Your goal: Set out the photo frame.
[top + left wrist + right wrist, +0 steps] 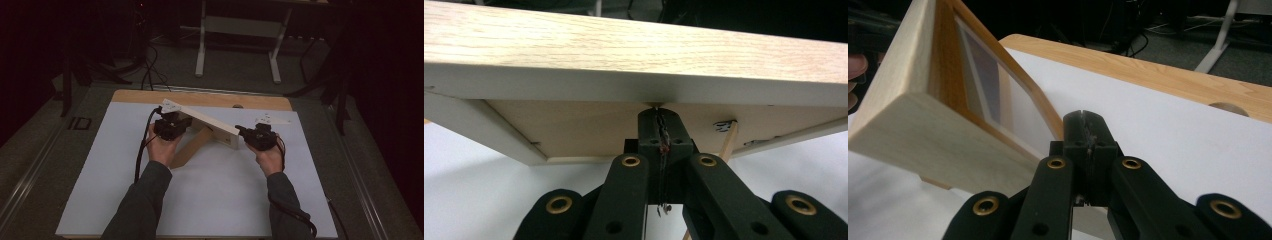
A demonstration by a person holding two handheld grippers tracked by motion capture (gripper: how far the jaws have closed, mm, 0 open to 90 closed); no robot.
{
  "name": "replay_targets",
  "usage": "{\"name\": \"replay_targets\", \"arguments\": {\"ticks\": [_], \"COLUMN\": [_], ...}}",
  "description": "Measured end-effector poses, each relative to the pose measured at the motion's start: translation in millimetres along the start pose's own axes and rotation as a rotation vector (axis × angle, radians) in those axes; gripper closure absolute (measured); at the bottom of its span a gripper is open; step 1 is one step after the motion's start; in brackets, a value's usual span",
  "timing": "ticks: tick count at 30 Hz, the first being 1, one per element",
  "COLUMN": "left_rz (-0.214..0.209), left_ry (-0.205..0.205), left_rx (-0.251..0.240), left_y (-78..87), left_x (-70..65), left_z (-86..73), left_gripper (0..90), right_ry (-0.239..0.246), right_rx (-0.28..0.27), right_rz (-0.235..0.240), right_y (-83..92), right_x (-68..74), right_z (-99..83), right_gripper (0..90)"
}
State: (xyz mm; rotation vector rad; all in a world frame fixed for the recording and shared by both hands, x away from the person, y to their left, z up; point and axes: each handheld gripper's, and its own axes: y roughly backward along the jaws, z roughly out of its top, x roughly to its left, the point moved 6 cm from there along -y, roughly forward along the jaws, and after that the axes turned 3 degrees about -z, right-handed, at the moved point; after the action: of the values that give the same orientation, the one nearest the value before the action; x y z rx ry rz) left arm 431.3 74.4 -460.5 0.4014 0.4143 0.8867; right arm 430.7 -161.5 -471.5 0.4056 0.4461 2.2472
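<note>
Here, both your grippers sit mid-frame in the high view on the white sheet (pixel 210 200) covering the table (pixel 200 97). The wooden picture frame (pixel 207 122) stands tilted between them, just above centre, propped on its back strut (pixel 192 147). Your left gripper (pixel 170 125) has its jaws pressed together, tips right under the frame's lower edge (pixel 634 82). Your right gripper (pixel 257 135) is closed too, empty, just beside the frame's right corner (pixel 923 125).

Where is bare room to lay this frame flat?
The white sheet is bare between the forearms toward the near edge, and along its left and right margins. The middle is crowded: the wooden frame stands there between left claw and right claw.
</note>
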Motion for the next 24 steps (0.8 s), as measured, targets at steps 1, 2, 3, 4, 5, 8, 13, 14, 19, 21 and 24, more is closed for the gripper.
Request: {"name": "replay_targets", "arguments": {"ticks": [1,2,3,4,5,8,13,14,19,21,24], "left_rz": [0.002,0.002,0.002,0.004,0.004,0.003,0.002,0.002,0.003,0.005,0.007], "left_ry": [0.000,0.001,0.000,-0.003,-0.004,-0.001,-0.003,-0.001,0.002,0.001,-0.010], "left_rx": [0.001,0.001,0.001,0.001,0.002,0.001,0.003,0.001,0.003,0.003,0.007], "left_y": [-0.5,-1.0,-1.3,-1.5,-1.5,-2.2,-3.6,-3.7,-4.0,-4.3,-3.9], "left_x": [-0.5,-1.0,-1.2,-1.5,-1.6,-1.7,-3.6,-4.3,-5.5,-5.7,-6.9], "left_z": [0.0,0.0,0.0,-0.1,-0.2,-0.1,0.8,1.1,1.7,2.0,2.8], "left_gripper": [90.0,90.0,90.0,90.0,90.0,90.0,90.0,90.0,90.0,90.0,90.0], "right_ry": [-0.001,-0.001,0.001,0.002,0.000,0.001,0.006,0.007,0.018,0.020,0.027], "right_rx": [-0.001,-0.001,0.000,-0.001,-0.001,-0.001,-0.001,0.000,0.000,-0.001,0.001], "right_rz": [0.002,0.006,0.006,0.005,0.007,0.010,0.015,0.016,0.019,0.023,0.026], "right_y": [-0.1,-0.3,-0.7,-1.0,-0.8,-1.0,-0.9,-0.8,0.6,1.5,2.4], "right_x": [0.6,1.1,1.8,2.0,2.1,2.3,4.2,4.7,6.5,7.5,9.1], "right_z": [-0.1,-0.1,-0.1,0.1,0.4,0.5,-0.1,-0.4,-0.6,-0.4,0.5], "right_gripper": [89.8,89.8,89.8,89.8,89.8,89.9,89.8,89.9,89.9,89.9,89.9]}}
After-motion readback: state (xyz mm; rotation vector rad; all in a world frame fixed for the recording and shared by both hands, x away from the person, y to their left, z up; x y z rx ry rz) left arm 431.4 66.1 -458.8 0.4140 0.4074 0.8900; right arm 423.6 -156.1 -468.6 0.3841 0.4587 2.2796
